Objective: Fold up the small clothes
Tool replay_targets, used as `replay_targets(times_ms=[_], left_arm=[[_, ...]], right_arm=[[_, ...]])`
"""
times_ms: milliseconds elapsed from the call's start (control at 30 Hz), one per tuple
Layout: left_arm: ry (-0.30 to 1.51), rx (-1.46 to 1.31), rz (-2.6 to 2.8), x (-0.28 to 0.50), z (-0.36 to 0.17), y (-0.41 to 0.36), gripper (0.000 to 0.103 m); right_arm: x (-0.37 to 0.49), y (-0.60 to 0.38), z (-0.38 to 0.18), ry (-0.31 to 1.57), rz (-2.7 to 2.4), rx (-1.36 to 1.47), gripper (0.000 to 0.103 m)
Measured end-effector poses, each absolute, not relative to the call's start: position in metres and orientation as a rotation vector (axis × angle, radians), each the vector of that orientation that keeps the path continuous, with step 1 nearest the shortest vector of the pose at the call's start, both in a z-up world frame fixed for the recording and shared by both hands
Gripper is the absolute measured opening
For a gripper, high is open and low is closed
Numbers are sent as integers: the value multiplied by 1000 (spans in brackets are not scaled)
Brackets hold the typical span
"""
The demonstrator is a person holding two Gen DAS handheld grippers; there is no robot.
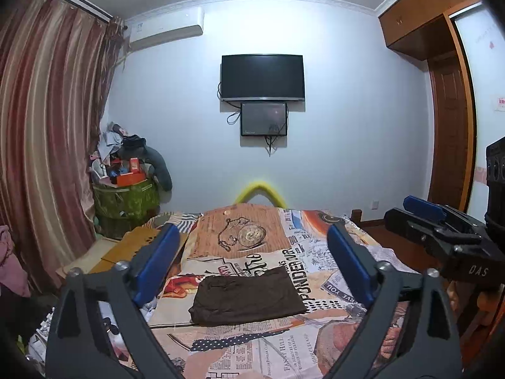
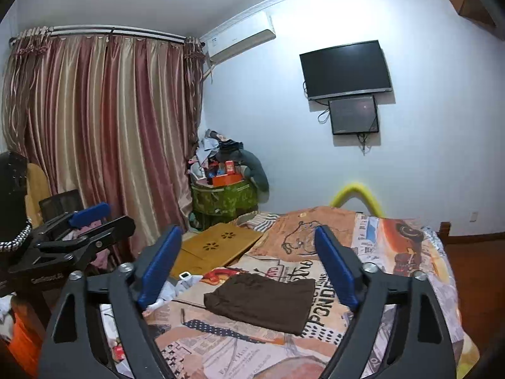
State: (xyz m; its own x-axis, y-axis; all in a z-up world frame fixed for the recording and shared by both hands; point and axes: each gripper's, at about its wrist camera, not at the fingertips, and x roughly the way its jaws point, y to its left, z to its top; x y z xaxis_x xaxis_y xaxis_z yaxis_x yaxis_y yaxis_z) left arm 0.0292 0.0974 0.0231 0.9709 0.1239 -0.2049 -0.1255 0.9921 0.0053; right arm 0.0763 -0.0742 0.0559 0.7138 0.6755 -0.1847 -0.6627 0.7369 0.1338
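Lying flat on the bedspread [image 1: 318,271], a dark brown garment [image 1: 247,300] folded rectangular; both tongs spread, empty.

Both fisheye cameras are riding on hand-held grippers and looking forward between their own blue-padded fingers, tilted slightly down over a bed covered with a newspaper-print sheet [image 1: 277,344]. The left wrist view is facing the pale far wall squarely, with the black wall-mounted television [image 1: 262,77] at centre. The right wrist view is sitting further right and angling leftward, taking in the striped pink-and-gold curtains [image 2: 104,126]. Both are sharing the folded dark brown cloth [image 1: 247,300] lying near, the television [image 2: 345,69], and each other's gripper at the frame edge.
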Motion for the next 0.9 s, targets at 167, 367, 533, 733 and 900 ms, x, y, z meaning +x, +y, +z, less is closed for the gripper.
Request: replay_targets(times_ms=[167, 367, 533, 733, 900], left_arm=[[185, 1, 146, 21, 23, 94, 103], [179, -11, 147, 19, 21, 92, 103], [183, -14, 150, 20, 18, 91, 103], [195, -16, 146, 23, 14, 89, 103], [204, -24, 143, 25, 13, 91, 103]], right_arm=[[68, -76, 57, 196, 709, 38, 103], [67, -76, 55, 207, 696, 36, 103], [63, -80, 52, 219, 695, 43, 103], [61, -83, 49, 224, 693, 52, 103], [59, -84, 50, 223, 688, 52, 103]])
